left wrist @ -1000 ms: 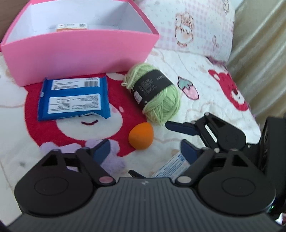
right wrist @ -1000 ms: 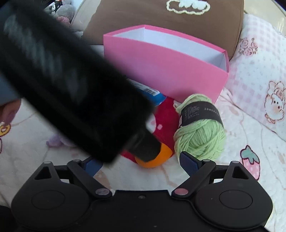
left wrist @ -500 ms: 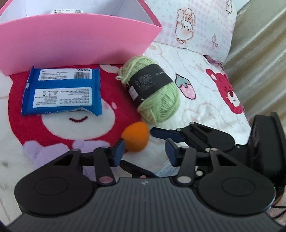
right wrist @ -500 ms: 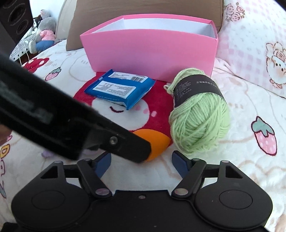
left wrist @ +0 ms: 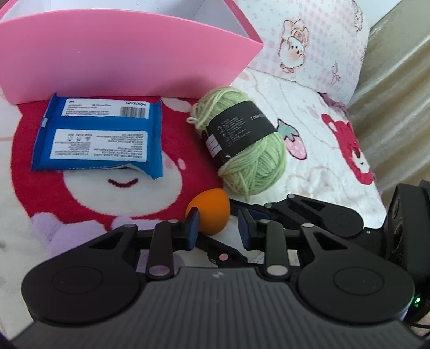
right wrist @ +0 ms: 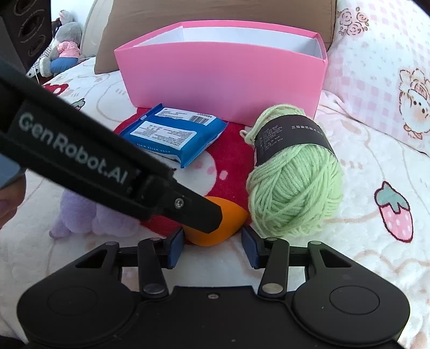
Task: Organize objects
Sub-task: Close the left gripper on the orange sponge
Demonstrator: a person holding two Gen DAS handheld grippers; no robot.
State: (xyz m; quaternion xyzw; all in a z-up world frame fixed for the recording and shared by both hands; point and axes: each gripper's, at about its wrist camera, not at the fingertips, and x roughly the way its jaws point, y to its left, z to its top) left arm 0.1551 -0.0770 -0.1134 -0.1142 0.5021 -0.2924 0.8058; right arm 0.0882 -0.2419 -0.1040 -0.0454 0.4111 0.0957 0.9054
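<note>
An orange egg-shaped sponge (left wrist: 211, 213) lies on the bedspread, also in the right wrist view (right wrist: 217, 228). My left gripper (left wrist: 217, 226) is open with its blue pads on either side of the sponge, not clamped. My right gripper (right wrist: 212, 248) is open just behind the same sponge; the left gripper's finger (right wrist: 188, 205) crosses in front of it. A green yarn ball (left wrist: 247, 145) with a black band and a blue wipes pack (left wrist: 99, 139) lie in front of the pink box (left wrist: 121, 53), which also shows in the right wrist view (right wrist: 223, 77).
A pink checked pillow (left wrist: 309, 45) lies at the back right. A brown cushion (right wrist: 188, 13) stands behind the box. A plush toy (right wrist: 61, 51) sits far left. The bed edge and a curtain (left wrist: 397, 94) are to the right.
Both grippers have narrowed their jaws and moved in toward the orange sponge. The left gripper's pads now flank the sponge.
</note>
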